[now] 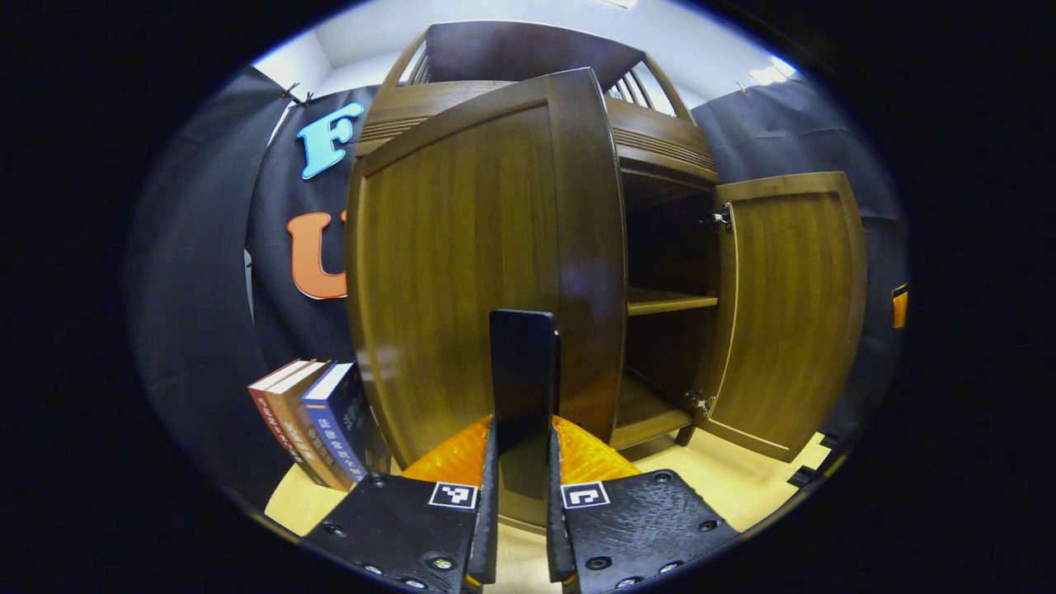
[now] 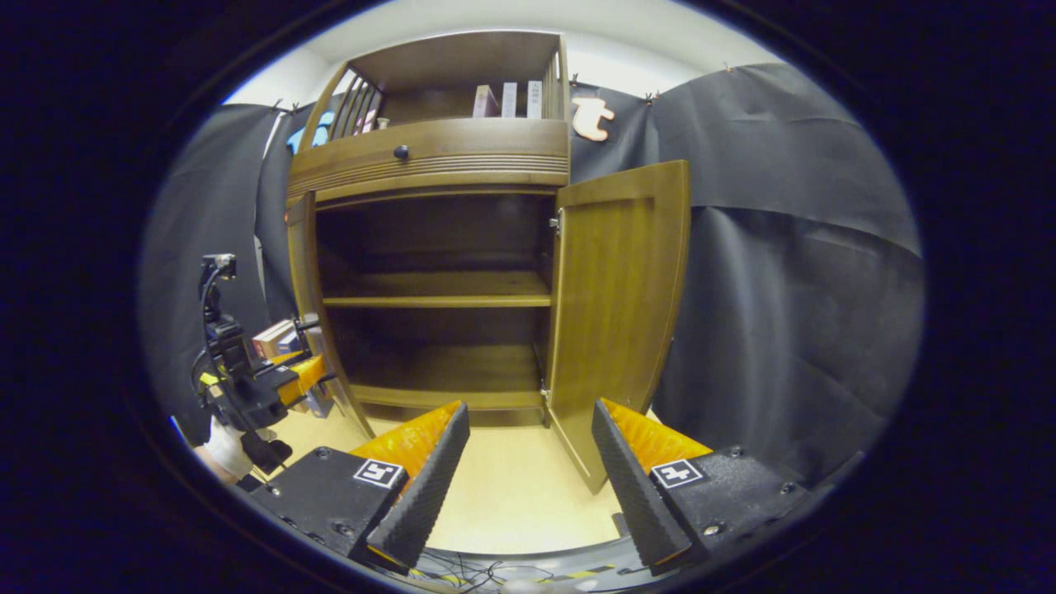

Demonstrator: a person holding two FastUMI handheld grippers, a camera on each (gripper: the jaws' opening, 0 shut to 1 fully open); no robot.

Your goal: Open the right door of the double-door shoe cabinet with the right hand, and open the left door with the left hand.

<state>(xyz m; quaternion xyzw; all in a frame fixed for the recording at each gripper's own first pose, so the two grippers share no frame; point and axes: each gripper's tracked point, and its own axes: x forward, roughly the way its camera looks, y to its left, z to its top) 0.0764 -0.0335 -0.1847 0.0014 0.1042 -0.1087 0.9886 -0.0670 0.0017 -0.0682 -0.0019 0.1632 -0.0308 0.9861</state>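
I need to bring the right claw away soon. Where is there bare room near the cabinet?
The floor between the open right door and the left door is bare, as are the middle shelf and bottom shelf. Crowded: by the left door, with books and the left claw clamping its edge.

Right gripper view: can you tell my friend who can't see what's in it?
A wooden shoe cabinet stands with both doors open, its shelves bare. The right gripper hangs open before it, beside the right door; the left gripper is at the left door.
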